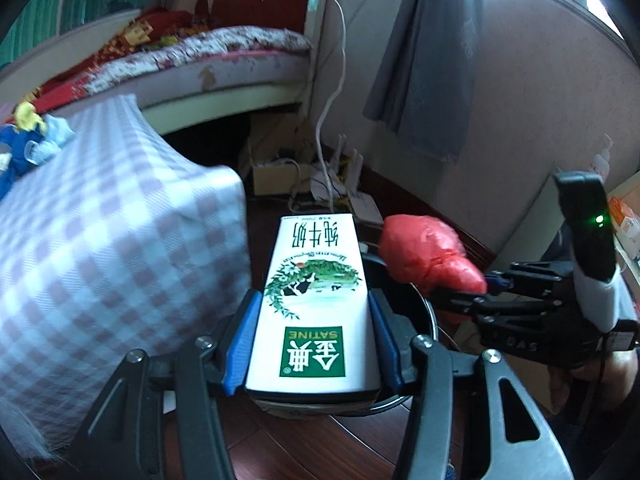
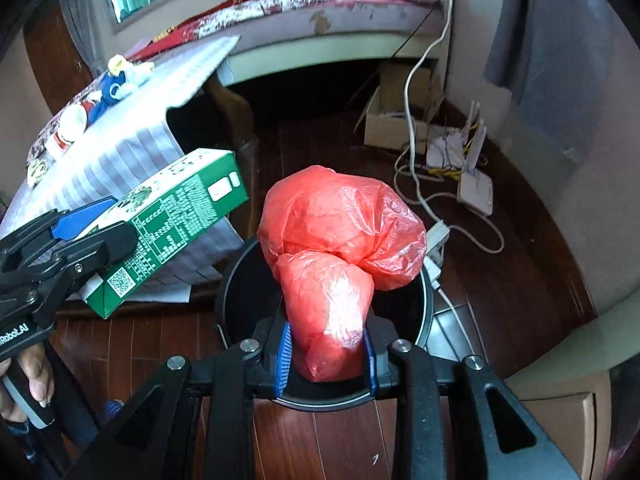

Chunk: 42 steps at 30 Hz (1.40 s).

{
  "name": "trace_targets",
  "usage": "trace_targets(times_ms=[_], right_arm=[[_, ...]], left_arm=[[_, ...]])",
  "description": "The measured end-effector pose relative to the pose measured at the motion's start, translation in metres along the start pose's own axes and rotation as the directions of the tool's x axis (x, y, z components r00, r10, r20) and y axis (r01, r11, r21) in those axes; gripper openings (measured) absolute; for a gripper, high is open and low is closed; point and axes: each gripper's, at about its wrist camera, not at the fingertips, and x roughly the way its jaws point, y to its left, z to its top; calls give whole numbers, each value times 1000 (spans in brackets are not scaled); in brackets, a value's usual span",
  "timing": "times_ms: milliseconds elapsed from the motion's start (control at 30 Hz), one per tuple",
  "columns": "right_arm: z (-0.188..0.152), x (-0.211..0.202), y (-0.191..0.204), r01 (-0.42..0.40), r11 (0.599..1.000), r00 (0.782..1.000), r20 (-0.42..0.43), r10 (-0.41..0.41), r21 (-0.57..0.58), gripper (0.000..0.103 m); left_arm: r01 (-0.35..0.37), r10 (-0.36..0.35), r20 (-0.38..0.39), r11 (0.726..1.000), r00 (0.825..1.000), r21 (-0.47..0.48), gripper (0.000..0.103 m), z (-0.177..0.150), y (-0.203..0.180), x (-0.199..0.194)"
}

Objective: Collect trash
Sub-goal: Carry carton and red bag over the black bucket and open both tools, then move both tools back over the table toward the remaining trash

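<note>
In the left wrist view, the left gripper (image 1: 314, 334) had its blue pads clamped on the sides of a white-and-green milk carton (image 1: 314, 300), held over a round black bin (image 1: 424, 320), with the red plastic bag (image 1: 428, 254) at two o'clock. In the right wrist view, the right gripper (image 2: 326, 354) pinched the red plastic bag (image 2: 340, 240) above the bin (image 2: 240, 280), the carton (image 2: 168, 224) at nine o'clock beside a checked tablecloth (image 2: 132, 148)
</note>
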Motion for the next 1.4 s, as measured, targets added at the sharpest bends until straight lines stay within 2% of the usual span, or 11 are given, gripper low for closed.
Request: trace_targets(times_ms=[67, 100, 133, 200, 267, 300, 333, 367, 500, 767, 1400], right_arm=[[0, 9, -1, -3, 1000, 1000, -13, 3, -8, 33], [0, 16, -3, 18, 1000, 999, -34, -19, -9, 45], [-1, 25, -7, 55, 998, 996, -64, -55, 4, 64], [-6, 31, -15, 75, 997, 994, -83, -73, 24, 73], [-10, 34, -20, 99, 994, 991, -98, -95, 42, 82], [-11, 32, -22, 101, 994, 991, -92, -97, 48, 91], [-10, 31, -22, 105, 993, 991, -85, -100, 48, 98], [-10, 30, -20, 113, 993, 991, -79, -109, 46, 100], [-10, 26, -14, 143, 989, 988, -67, -141, 40, 102], [-12, 21, -3, 152, 987, 987, -54, -150, 46, 102], [-10, -21, 40, 164, 985, 984, 58, -167, 55, 102]], left_arm=[[38, -39, -23, 999, 999, -13, 55, -1, -1, 9], [74, -75, -53, 997, 996, -15, 61, -3, -3, 16], [65, -66, -66, 998, 996, -13, 72, -6, -4, 19], [10, -11, -85, 1000, 996, -12, 84, -13, -3, 21], [-42, 40, -94, 999, 995, -27, 91, -22, 1, 18], [-80, 77, -95, 996, 993, -28, 99, -24, 3, 17], [-113, 110, -95, 993, 989, -28, 102, -28, 4, 15], [-126, 122, -94, 992, 988, -31, 102, -29, 6, 14], [-176, 172, -99, 984, 980, -38, 102, -35, 10, 9], [-195, 192, -86, 980, 978, -38, 102, -25, 20, 5], [-249, 250, -1, 963, 968, -104, 102, -24, 43, -53]])
